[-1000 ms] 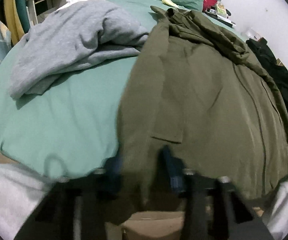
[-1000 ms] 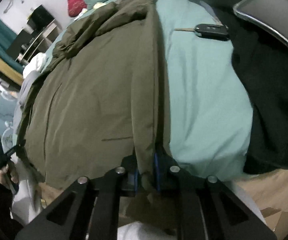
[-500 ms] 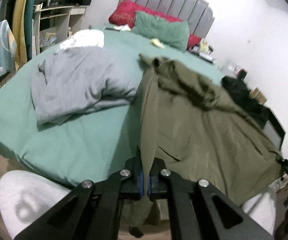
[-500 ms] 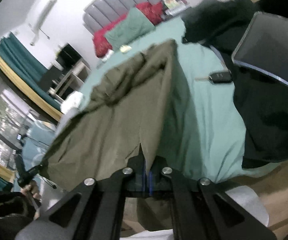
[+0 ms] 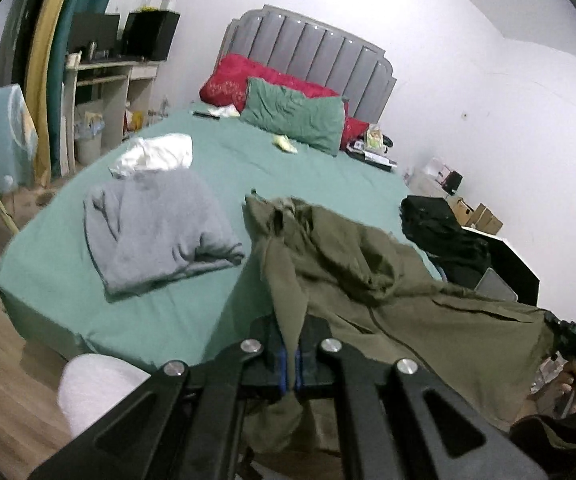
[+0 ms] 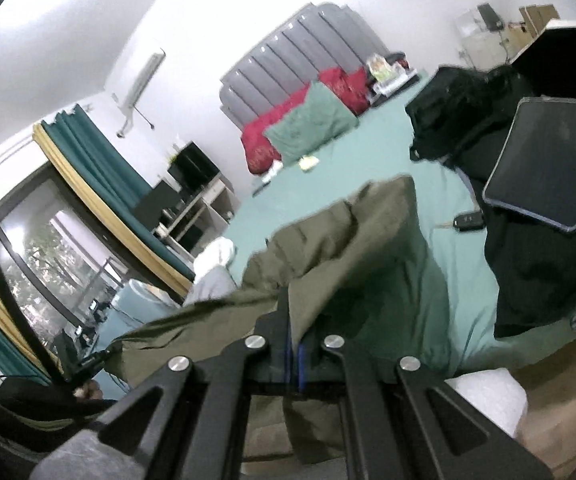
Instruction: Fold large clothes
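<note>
Left tongs (image 5: 290, 354): clamped tight on hem corner of olive jacket (image 5: 368, 280). Jacket lifted off bed (image 5: 192, 316), hem strung between both tongs, collar end ahead on sheet. Right tongs (image 6: 295, 356): clamped tight on opposite hem corner.

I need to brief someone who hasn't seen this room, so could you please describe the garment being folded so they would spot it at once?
Start from the large bed with the green sheet and the grey padded headboard. At its near end lies an olive-green jacket, its near edge pinched up by the left gripper and right gripper. The folded sweatshirt beside it is light grey and lies untouched.
</note>
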### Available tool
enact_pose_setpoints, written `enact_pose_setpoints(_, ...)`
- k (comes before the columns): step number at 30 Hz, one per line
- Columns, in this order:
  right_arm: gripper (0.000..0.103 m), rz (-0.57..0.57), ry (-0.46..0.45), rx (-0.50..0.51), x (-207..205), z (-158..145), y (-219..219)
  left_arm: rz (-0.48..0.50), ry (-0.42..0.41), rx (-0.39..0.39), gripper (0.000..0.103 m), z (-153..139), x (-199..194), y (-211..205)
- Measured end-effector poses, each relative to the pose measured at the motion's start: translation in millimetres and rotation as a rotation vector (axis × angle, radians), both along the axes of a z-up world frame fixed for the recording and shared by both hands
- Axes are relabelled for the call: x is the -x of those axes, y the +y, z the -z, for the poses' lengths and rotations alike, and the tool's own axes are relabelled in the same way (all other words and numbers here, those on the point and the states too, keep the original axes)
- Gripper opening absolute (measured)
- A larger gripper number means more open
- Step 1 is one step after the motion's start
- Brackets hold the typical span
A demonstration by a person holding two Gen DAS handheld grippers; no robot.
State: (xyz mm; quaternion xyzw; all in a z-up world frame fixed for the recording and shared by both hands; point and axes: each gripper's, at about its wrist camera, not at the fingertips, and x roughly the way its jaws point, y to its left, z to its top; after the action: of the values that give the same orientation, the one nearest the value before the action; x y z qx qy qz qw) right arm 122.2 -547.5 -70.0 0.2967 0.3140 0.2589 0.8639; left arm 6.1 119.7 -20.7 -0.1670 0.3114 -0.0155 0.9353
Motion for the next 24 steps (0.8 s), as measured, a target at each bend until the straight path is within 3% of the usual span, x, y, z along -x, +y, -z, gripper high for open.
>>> enact_pose_setpoints(5,0.002,0.042,-0.050,-0.026,-5.4,-15.1,-3.2,-0.007,-0.036,0.009,0.002,-17.8,-16.3,4.0)
enact_pose_setpoints(12,0.002,0.141,-0.077,-0.016,-74.8,-8.2,3.6,-0.008,-0.079,0.030,0.002,-19.3,-101.8,8.6)
enact_pose_setpoints(18,0.002,0.226,-0.103,-0.001,-165.9,-0.2,8.2,-0.045,-0.089,0.090,0.002,-15.2,-199.6,22.4)
enact_pose_setpoints(24,0.001,0.297,-0.091,0.020,-276.2,21.2,20.2,-0.086,-0.073,0.089,0.002,-5.0,-318.3,34.3)
